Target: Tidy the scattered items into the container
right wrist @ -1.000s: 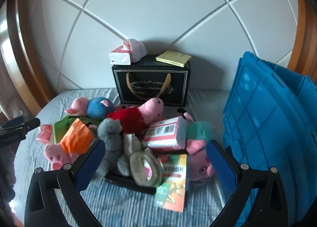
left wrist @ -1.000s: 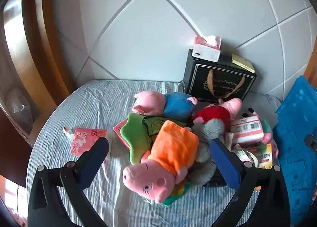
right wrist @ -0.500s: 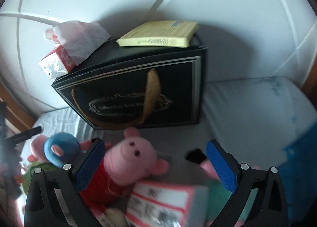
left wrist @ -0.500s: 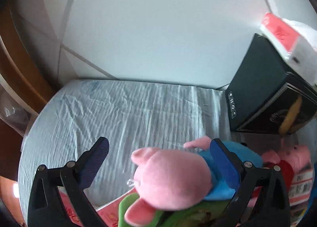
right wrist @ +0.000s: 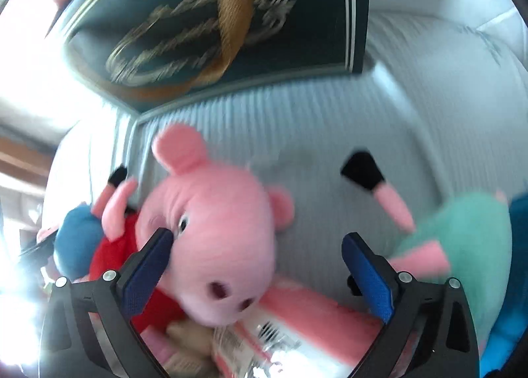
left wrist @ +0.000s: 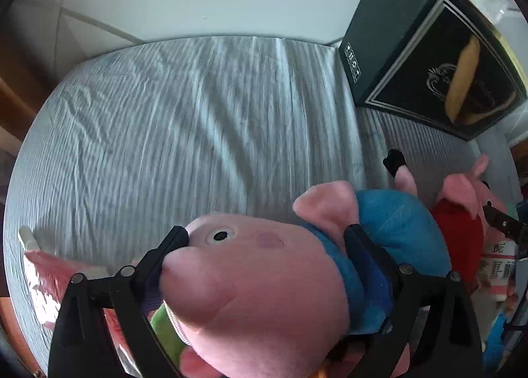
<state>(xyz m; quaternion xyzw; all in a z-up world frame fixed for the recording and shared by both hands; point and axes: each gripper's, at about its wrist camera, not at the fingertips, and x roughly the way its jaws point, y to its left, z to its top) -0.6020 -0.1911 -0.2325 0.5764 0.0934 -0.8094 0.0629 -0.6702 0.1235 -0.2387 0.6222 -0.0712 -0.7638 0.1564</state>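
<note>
From where I'm driving, my left gripper (left wrist: 264, 239) is closing its wide-spread fingers round the fuzzy blue-shirted pig plush (left wrist: 274, 282) low in frame, my right gripper (right wrist: 257, 246) sits spread at the red-dressed pig plush (right wrist: 211, 239), glossy black gift box (left wrist: 429, 48) upper right on the ribbed grey sheet (left wrist: 171, 133).

Gripper: my right gripper (right wrist: 257, 256) points steeply down, jaws wide apart.
Between the jaws: head of the pink pig in red (right wrist: 214, 239), toward 9 o'clock, touching my left pad; my right pad is clear of it.
At 12 o'clock: black gift bag (right wrist: 214, 24), blurred.
At 3 o'clock: pig in green (right wrist: 462, 246).
At 6 o'clock: pink packet (right wrist: 297, 335).
At 9 o'clock: blue plush (right wrist: 77, 239).
</note>
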